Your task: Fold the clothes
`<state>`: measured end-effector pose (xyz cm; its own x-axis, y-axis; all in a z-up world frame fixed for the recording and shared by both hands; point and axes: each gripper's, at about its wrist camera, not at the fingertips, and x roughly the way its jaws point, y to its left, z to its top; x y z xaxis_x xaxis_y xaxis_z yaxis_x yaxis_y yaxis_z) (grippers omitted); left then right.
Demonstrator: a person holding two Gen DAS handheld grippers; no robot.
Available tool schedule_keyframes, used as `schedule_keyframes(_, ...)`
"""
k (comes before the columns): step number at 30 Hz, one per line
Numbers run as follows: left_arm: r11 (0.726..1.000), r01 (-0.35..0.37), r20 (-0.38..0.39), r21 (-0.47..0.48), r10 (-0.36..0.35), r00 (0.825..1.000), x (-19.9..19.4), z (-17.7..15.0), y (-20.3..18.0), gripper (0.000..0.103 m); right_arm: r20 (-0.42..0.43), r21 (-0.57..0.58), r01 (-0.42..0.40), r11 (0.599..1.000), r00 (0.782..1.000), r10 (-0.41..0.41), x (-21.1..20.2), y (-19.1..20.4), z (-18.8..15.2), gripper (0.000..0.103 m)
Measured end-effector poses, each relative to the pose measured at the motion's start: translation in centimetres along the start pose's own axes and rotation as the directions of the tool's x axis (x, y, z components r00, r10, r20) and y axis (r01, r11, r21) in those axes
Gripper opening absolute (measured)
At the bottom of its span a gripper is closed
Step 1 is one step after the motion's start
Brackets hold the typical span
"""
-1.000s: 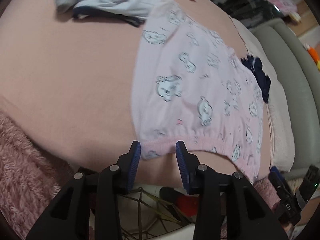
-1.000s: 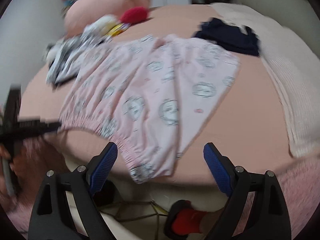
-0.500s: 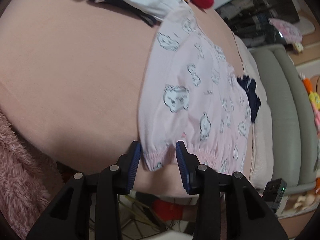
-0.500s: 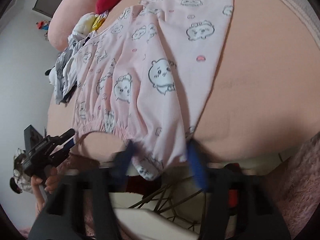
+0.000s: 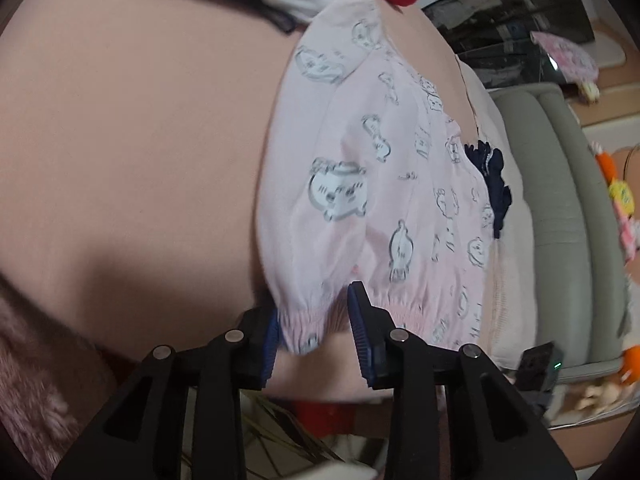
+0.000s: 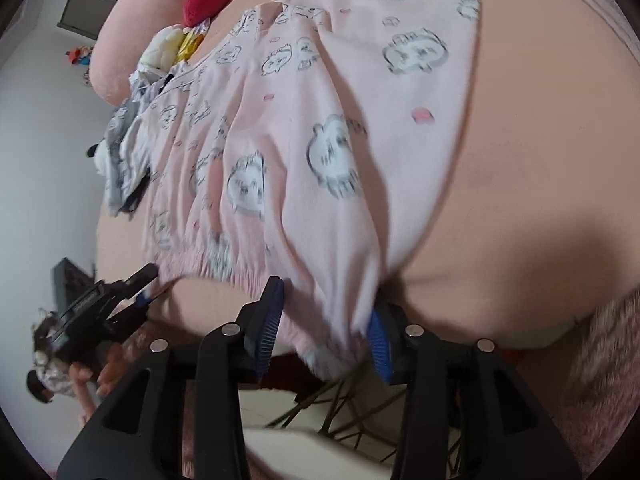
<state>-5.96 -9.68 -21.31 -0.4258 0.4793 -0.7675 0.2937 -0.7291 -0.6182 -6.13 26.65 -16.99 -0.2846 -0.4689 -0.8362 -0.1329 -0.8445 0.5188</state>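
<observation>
Both grippers have come in on the pink pants since a second ago: the right one, whose blue pads stood wide apart and short of the cloth, now has them drawn close around the waistband's corner, and the left one has slid forward so the elastic edge sits between its pads.

Largest first, the bed with its peach sheet carries everything. The pink pants lie spread across it, waistband at the near edge of the bed and legs running away toward the far side. Beyond the pants' far end sit a heap of grey and white clothes and a red plush toy; a dark garment lies against the pants' far side edge in the left view.

The right gripper comes in level over the near edge of the bed, fingers pointing along the pants, and its pads press the bunched waistband corner from both sides, so I judge it has hold. The left gripper reaches in the same way at the opposite waistband corner; one pad touches the elastic and the other stands a little off, so its jaws look part open and not yet pinching.

With both corners taken, the waistband could be lifted and carried over toward the legs, though which fold this belongs to I cannot tell.
</observation>
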Motion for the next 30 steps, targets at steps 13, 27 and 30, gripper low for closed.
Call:
schedule_keyframes(13, 0.975, 0.095, 0.051, 0.201, -0.108, 0.993, -5.9, -2.1, -5.3, 0.01, 0.174, -0.188, -0.005, 0.982, 0.984, 0.039, -7.9, 3.3, -0.2, 0.005)
schedule_keyframes(27, 0.879, 0.101, 0.227, 0.466, -0.229, 0.947, -14.1, 17.0, -26.5, 0.009, 0.408, -0.354, 0.059, 0.933, 0.908, 0.098, -17.1, 12.5, 20.1, 0.004)
schedule_keyframes(30, 0.847, 0.077, 0.284, 0.525, -0.26, 0.923, -18.0, 16.6, -28.6, 0.009, 0.533, -0.436, 0.031, 0.899, 0.814, 0.231, -25.3, 16.8, 21.5, 0.004)
